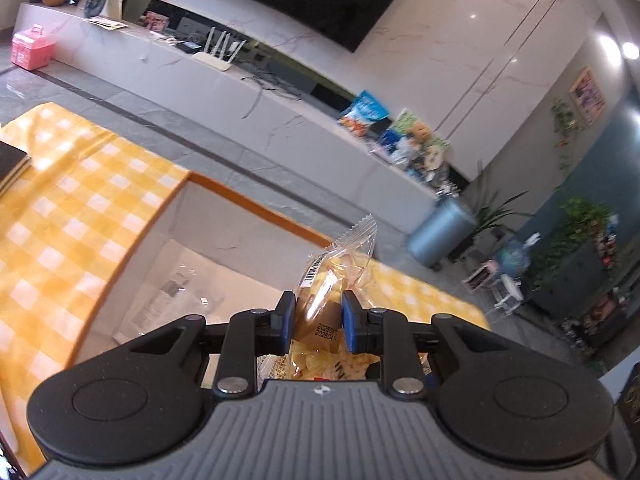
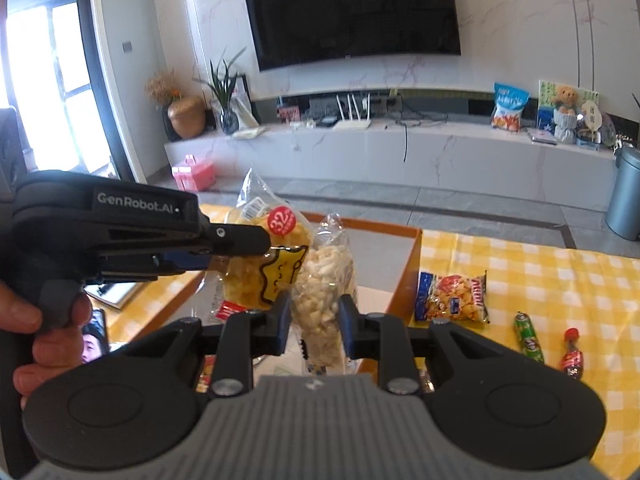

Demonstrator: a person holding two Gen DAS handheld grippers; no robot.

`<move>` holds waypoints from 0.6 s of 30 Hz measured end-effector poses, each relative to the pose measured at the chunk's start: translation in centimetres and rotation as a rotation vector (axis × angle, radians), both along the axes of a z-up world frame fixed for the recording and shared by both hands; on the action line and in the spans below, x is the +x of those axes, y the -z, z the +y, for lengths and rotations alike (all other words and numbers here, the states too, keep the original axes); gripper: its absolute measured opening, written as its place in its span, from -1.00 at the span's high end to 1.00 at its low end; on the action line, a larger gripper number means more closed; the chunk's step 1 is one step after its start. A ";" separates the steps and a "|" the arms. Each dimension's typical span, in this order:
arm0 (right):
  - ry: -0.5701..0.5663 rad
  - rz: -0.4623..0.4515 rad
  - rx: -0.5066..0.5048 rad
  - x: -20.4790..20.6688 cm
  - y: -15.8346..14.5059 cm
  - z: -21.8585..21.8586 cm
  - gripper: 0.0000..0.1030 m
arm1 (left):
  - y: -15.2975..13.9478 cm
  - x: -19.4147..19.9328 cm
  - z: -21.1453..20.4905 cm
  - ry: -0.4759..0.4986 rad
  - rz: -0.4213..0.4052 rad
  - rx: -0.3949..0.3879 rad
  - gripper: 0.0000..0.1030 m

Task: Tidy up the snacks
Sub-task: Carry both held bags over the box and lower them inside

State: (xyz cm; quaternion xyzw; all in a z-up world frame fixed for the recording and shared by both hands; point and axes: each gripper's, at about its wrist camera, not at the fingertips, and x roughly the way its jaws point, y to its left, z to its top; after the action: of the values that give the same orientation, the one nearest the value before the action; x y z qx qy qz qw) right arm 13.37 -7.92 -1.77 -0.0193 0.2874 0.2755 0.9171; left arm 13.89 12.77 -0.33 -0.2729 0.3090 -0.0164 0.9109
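Left hand-held gripper [image 1: 317, 318]: blue pads closed on a clear-wrapped pastry packet [image 1: 334, 268], which is held upright, its crimped top sticking up beyond the fingertips. Below and ahead of this gripper an orange-rimmed box [image 1: 256, 204] is seen, set on the yellow-checked bench [image 1: 72, 208].

Right hand-held gripper [image 2: 314, 318]: fingers clamped on a clear bag of pale puffed pieces [image 2: 325, 280], held upright between the pads. Just left of it, touching or nearly so, the pastry packet [image 2: 266, 264] with a red round sticker is seen pinched by the left hand-held gripper [image 2: 256, 246], which enters from the left side with the person's hand [image 2: 36, 332] on its grip.

To the right of the right gripper, lying on the bench [image 2: 540, 272]: a blue-and-red snack packet [image 2: 452, 298] nearest, beside the orange-rimmed box [image 2: 408, 272]; then a small green-wrapped stick [image 2: 529, 337]; then a small red-wrapped piece [image 2: 572, 354], farthest right. All three lie apart from one another.
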 end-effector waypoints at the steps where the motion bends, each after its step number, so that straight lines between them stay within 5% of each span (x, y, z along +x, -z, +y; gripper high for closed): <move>1: -0.003 0.004 -0.013 0.7 0.3 0.5 0.55 | 0.4 0.3 0.2 -0.001 0.013 0.008 0.47; 10: -0.020 0.023 -0.158 4.7 3.3 4.0 0.55 | 4.0 2.9 0.2 0.013 0.110 0.035 0.47; 18: -0.037 0.019 -0.284 7.5 5.1 5.3 0.55 | 4.4 3.8 0.0 0.025 0.119 0.050 0.47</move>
State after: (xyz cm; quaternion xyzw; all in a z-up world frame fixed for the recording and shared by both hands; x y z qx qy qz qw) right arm 20.83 -2.65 -6.91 -0.1517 0.3317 0.2488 0.8973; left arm 17.69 12.80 -4.71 -0.2466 0.3664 -0.0041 0.8972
